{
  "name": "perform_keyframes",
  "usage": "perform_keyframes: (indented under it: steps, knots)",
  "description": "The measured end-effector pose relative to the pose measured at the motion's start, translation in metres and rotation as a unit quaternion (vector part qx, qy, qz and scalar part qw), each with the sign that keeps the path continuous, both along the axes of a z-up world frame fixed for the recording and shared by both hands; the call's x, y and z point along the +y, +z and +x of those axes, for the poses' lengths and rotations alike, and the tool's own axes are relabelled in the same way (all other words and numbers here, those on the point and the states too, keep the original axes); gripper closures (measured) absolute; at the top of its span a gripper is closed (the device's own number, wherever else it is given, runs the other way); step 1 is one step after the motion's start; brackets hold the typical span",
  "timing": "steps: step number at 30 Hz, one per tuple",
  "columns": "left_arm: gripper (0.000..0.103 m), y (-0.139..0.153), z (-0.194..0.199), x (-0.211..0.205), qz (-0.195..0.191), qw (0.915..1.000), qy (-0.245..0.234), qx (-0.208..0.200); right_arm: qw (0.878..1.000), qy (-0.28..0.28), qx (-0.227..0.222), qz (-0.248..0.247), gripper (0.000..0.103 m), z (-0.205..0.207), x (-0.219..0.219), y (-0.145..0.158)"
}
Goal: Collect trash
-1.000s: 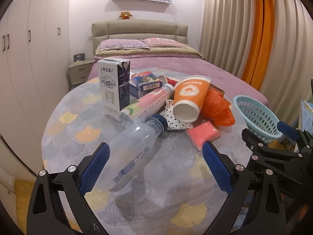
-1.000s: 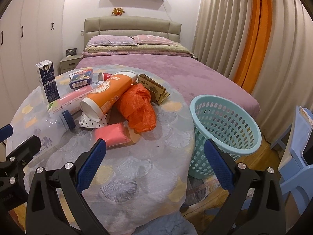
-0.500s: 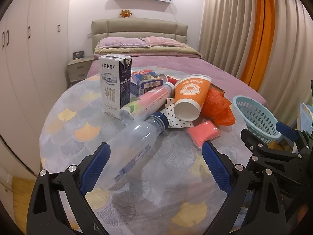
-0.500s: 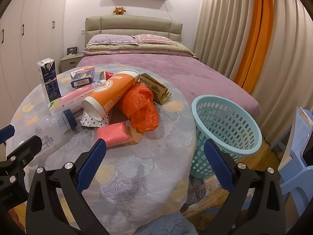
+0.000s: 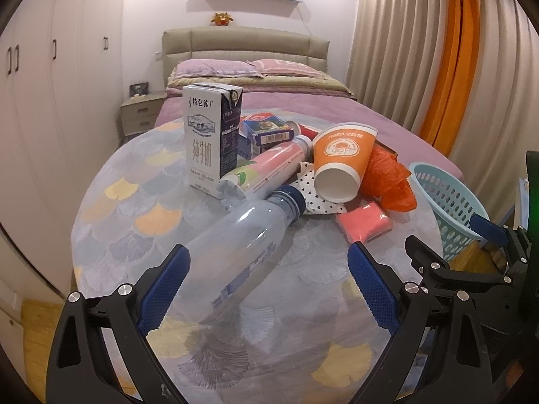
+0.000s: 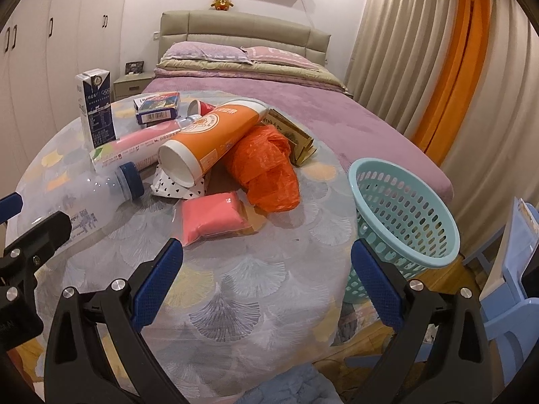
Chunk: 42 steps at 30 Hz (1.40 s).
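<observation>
Trash lies heaped on the worktop (image 5: 111,202) ahead of both claws. Left claw (image 5: 269,281) hangs level, spread wide around the bottle (image 5: 242,235) without touching. Right claw (image 6: 266,276) gapes empty, pink packet (image 6: 210,217) just beyond, basket (image 6: 404,212) to its right.

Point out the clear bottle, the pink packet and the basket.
clear bottle (image 5: 242,235), left wrist view, middle of its body.
pink packet (image 6: 212,213), right wrist view, top face.
basket (image 6: 438,262), right wrist view, near rim.
</observation>
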State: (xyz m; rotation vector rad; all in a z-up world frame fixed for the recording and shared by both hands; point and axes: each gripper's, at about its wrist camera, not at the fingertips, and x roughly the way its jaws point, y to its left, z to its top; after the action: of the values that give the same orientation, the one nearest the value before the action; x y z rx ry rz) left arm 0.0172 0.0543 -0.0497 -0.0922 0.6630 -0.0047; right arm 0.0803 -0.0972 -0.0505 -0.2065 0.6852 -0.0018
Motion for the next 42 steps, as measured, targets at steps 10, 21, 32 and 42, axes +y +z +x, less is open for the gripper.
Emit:
perform_keyframes:
  steps: [10, 21, 32, 42]
  knots:
    - [0.012, -0.001, -0.004, 0.031, -0.015, 0.9999, -0.008, -0.004, 0.999, 0.004, -0.002, 0.04, 0.008, 0.005, -0.009, 0.003]
    - [0.012, -0.012, 0.021, 0.062, -0.02, 0.9971, -0.062, 0.038, 0.989, 0.019, 0.019, 0.146, 0.017, 0.043, -0.036, 0.003]
    - [0.013, -0.031, 0.053, 0.05, 0.005, 0.9932, -0.072, 0.091, 0.989, 0.029, 0.04, 0.139, 0.025, 0.097, -0.038, 0.001]
    - [0.025, -0.046, 0.066, 0.037, 0.013, 0.9889, -0.073, 0.129, 0.988, 0.036, 0.066, 0.135, 0.044, 0.132, -0.034, -0.017]
